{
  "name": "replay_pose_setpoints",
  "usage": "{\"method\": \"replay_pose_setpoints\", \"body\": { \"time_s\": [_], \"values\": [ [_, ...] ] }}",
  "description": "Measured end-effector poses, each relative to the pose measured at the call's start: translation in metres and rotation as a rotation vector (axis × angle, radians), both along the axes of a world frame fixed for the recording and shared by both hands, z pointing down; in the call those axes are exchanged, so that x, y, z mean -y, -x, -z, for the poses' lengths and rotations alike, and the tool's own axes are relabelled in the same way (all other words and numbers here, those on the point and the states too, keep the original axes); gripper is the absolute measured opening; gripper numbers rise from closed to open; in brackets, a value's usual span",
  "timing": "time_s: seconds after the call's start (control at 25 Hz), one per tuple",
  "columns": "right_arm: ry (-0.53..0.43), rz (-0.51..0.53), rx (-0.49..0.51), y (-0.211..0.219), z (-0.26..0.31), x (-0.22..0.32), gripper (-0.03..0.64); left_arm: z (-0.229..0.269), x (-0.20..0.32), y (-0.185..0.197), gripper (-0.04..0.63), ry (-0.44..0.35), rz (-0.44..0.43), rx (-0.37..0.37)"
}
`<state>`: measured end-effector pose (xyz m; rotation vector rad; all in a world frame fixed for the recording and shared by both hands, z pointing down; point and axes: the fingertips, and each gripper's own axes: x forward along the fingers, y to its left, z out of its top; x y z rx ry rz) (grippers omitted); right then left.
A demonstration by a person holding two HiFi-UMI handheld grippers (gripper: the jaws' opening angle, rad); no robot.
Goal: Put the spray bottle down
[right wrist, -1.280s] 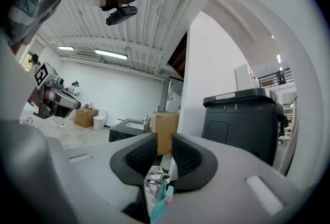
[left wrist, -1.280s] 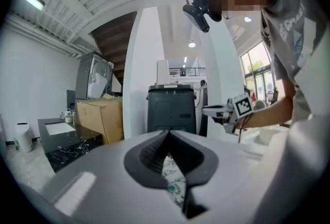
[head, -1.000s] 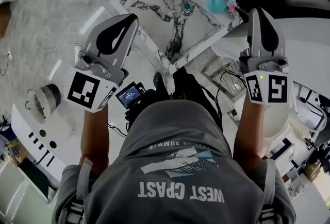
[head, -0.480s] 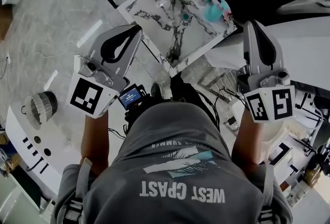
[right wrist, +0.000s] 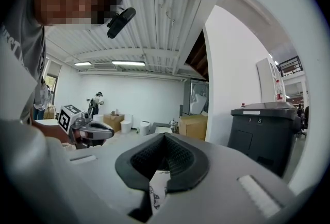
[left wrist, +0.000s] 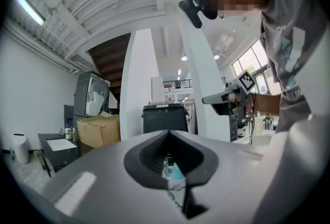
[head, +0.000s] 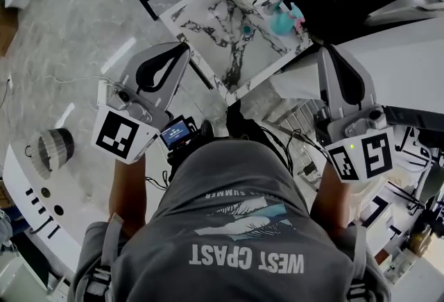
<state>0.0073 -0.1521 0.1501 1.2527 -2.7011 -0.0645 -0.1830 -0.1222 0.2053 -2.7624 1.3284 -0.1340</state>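
Teal spray bottle [head: 281, 20] is sitting on the marble-pattern table [head: 208, 16], out at the corner farthest from the person, and neither gripper is anywhere near touching it. From the left gripper [head: 184, 48] the bottle is ahead and off to its right, well apart. From the right gripper [head: 325, 51] it's ahead and a bit to its left, closer than it is to the left one, but still with a clear gap. Both grippers are held out in front of the person's grey shirt [head: 236, 224], one on each side of the table's near corner, the left one over the floor next to the table edge. Left jaws are pressed together at the tips with nothing pinched. In the left gripper view you just get a sliver of teal and marble peeking through the slot below the tips, so the bottle is beyond them, not in them. Right jaws are also pressed together and empty, with only a bit of the marble top showing through their slot. There's also a small teal round thing [head: 248, 30] on the table just left of the bottle.
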Motion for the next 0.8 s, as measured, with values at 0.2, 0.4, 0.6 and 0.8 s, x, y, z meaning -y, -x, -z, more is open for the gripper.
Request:
{"method": "replay_pose_setpoints", "body": {
  "time_s": [0.2,0.4,0.6,0.8],
  "values": [
    [-0.004,0.012,0.001,0.001,0.001,-0.016,-0.002,-0.003,-0.016,0.000,0.003,0.019,0.006,0.002],
    [-0.007,0.016,0.001,-0.001,0.004,-0.025,-0.002,0.001,-0.025,-0.001,0.003,0.016,0.011,0.006],
    [-0.009,0.016,0.001,-0.006,0.003,-0.035,-0.002,0.001,-0.035,-0.005,0.003,0.012,0.012,0.009],
    [-0.003,0.014,-0.001,-0.011,0.001,-0.039,-0.002,-0.001,-0.039,-0.008,0.003,0.015,0.009,0.019]
  ]
}}
